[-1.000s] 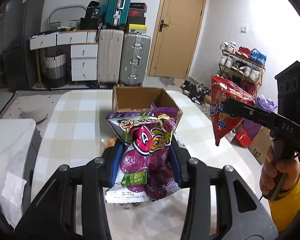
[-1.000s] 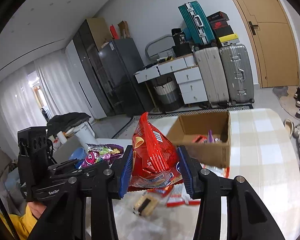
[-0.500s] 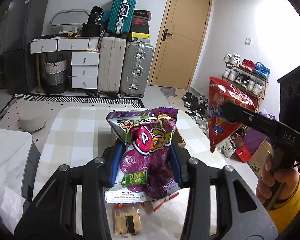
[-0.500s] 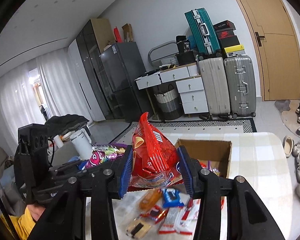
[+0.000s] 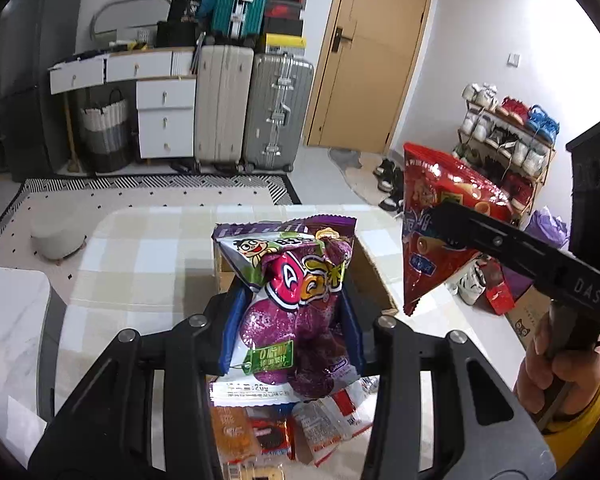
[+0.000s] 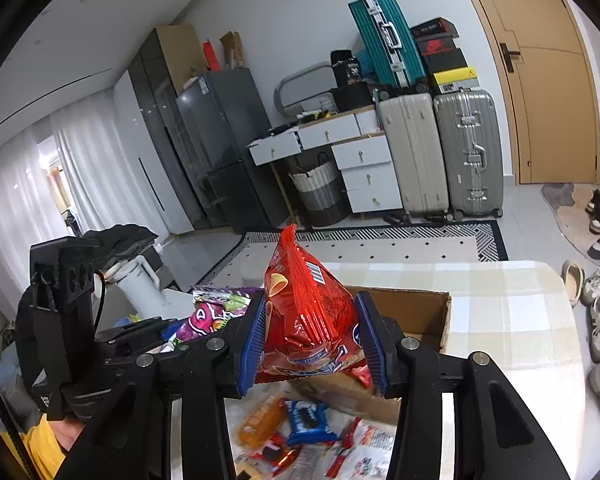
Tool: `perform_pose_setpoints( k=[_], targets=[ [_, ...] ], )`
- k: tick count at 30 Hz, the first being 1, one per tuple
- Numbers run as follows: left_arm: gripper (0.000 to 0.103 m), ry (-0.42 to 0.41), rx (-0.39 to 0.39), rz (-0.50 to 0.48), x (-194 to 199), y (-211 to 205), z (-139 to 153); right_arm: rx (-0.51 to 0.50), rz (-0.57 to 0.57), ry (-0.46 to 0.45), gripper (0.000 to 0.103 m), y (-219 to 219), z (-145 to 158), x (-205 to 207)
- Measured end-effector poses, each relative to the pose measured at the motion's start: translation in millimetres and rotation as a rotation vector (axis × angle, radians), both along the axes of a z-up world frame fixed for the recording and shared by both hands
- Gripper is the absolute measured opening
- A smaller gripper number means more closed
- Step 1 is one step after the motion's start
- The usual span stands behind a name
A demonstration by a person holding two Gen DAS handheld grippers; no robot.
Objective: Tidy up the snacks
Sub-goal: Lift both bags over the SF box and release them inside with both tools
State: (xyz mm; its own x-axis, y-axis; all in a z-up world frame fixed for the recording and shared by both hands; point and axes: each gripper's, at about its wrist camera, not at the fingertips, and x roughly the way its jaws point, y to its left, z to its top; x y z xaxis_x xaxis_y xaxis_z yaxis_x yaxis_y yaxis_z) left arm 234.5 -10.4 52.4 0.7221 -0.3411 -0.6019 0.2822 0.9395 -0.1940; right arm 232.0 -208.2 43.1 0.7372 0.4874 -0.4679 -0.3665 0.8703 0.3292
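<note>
Both bags [image 5: 296, 304] farther from cardboard box [image 6: 416, 316]

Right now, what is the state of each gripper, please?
Left gripper: shut on the purple bag.
Right gripper: shut on the red bag.

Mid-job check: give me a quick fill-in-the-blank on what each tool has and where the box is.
The left tool is shut on a ____ snack bag.
The right tool is shut on a ____ chip bag.
Beyond both bags stands an open ____ box.
The loose snack packets lie on the ____.

Missing: purple; red; cardboard; table
</note>
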Motion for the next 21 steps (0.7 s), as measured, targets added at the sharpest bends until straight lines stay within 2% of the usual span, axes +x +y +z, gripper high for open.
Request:
perform_pose_setpoints(
  k=[11, 21],
  targets=[
    [0.038, 0.106, 0.045, 0.006, 102.3, -24.0, -45.8, -0.033, -0.009, 0.120, 0.044, -5.3, -42.3, 75.5],
    [0.039, 0.196, 0.057, 0.002, 183.4, -39.1, -92.4, -0.062, -0.016, 0.203, 0.044, -8.4, -86.7, 112.2]
  ],
)
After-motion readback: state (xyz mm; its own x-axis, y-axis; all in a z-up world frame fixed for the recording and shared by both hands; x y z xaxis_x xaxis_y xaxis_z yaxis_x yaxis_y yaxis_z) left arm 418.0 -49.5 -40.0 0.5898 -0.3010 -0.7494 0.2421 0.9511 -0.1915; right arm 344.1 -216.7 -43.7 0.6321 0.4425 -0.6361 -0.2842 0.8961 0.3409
